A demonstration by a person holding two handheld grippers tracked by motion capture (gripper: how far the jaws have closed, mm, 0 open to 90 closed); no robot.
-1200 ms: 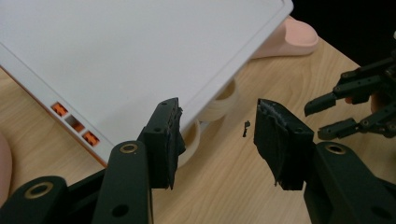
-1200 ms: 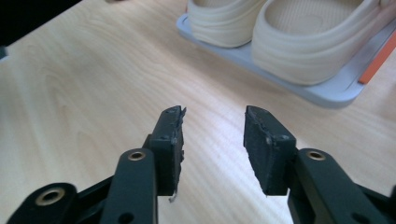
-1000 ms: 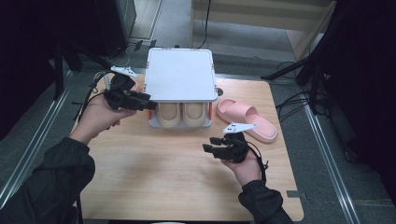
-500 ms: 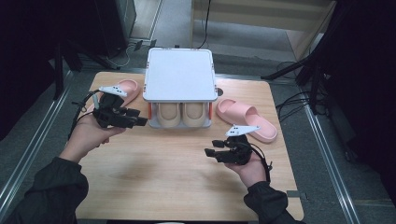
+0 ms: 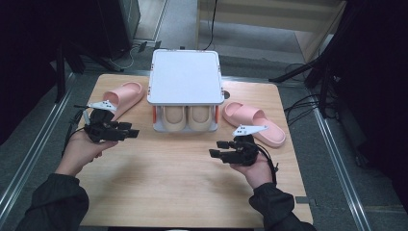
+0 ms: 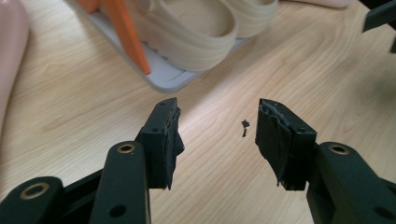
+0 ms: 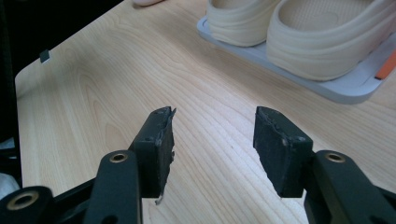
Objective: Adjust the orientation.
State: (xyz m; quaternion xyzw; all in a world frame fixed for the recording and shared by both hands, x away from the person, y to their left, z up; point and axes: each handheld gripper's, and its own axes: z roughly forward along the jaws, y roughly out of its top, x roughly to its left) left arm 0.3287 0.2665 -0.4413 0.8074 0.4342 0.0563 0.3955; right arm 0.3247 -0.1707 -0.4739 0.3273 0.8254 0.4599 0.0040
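Pink slippers lie on the wooden table [image 5: 183,192], one on each side of a small two-tier shoe rack [image 5: 185,77]: the left pink slipper [image 5: 122,94] rests just beside the rack's left edge, the right pink slipper [image 5: 255,122] just beside its right. A pair of beige slippers [image 5: 187,118] already fills the rack's lower shelf, under its flat grey top.

Both tongs stand apart and hold nothing. The left gripper [image 5: 130,133] hovers near the toe end of the left slipper, its jaws aimed toward the rack's front corner; the right gripper [image 5: 217,149] hangs over bare wood in front of the rack, its jaws having just been opening with nothing between them.

Judging from this, the main risk is aim. Each gripper faces the rack and the beige pair rather than a pink slipper, so a close here would likely nip a beige strap or bump the light rack and shift it. Soft foam may also fold or slip from worn pads [image 6: 170,135] if pinched at a thin edge.
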